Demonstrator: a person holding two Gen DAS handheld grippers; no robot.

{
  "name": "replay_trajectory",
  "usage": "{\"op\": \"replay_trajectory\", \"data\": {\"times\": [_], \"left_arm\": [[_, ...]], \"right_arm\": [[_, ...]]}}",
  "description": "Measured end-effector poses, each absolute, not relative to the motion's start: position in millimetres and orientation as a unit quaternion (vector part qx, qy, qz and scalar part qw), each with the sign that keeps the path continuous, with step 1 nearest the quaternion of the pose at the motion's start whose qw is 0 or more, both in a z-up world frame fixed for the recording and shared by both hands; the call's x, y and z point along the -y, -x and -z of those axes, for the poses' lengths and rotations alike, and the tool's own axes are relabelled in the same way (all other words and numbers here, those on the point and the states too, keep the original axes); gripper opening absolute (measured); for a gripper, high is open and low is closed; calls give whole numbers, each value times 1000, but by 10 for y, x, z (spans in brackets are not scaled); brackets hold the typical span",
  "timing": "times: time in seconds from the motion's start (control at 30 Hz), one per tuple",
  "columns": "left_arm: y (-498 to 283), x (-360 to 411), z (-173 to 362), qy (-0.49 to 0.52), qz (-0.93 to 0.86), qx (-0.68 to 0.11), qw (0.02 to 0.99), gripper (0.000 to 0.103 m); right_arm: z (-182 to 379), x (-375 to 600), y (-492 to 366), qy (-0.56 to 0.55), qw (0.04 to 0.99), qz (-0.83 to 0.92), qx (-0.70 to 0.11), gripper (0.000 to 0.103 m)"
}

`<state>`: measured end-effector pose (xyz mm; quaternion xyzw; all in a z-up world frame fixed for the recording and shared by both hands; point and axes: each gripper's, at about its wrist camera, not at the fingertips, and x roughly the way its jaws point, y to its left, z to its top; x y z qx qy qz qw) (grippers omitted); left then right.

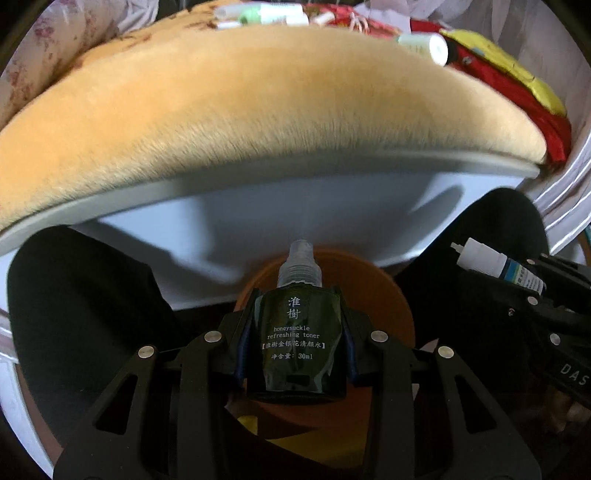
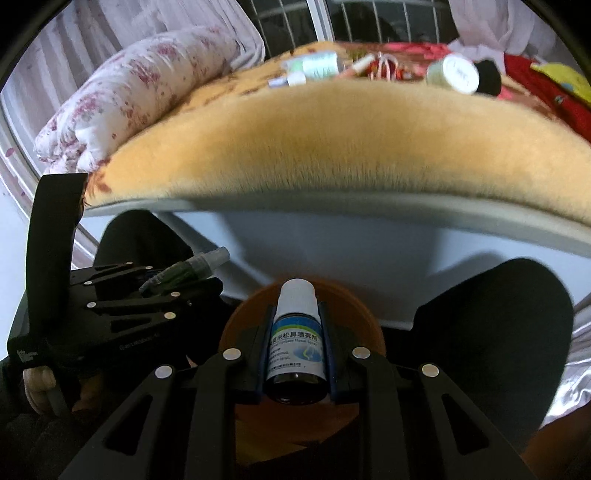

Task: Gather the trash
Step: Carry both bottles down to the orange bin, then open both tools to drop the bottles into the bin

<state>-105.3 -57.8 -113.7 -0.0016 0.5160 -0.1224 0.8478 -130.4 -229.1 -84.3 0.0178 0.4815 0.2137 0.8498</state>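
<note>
left gripper (image 1: 297, 343) clamps toner bottle (image 1: 297, 332) above orange bin (image 1: 391, 295).

A bed (image 2: 332, 147) under a tan plush blanket (image 1: 258, 129) carries a rolled floral quilt (image 2: 140, 85) before a barred window (image 2: 295, 26) with pale curtains (image 2: 92, 33).

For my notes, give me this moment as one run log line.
left tongs: shut on toner bottle | right tongs: shut on nasal spray bottle | both above orange bin | bed: more containers
</note>
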Motion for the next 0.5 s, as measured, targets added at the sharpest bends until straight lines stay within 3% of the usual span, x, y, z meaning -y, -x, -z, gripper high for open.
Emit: {"op": "replay_trajectory", "data": {"times": [0.5], "left_arm": [[840, 601, 1587, 5, 119, -581, 805, 36]], "right_arm": [[1370, 2180, 1040, -6, 801, -201, -564, 23]]}}
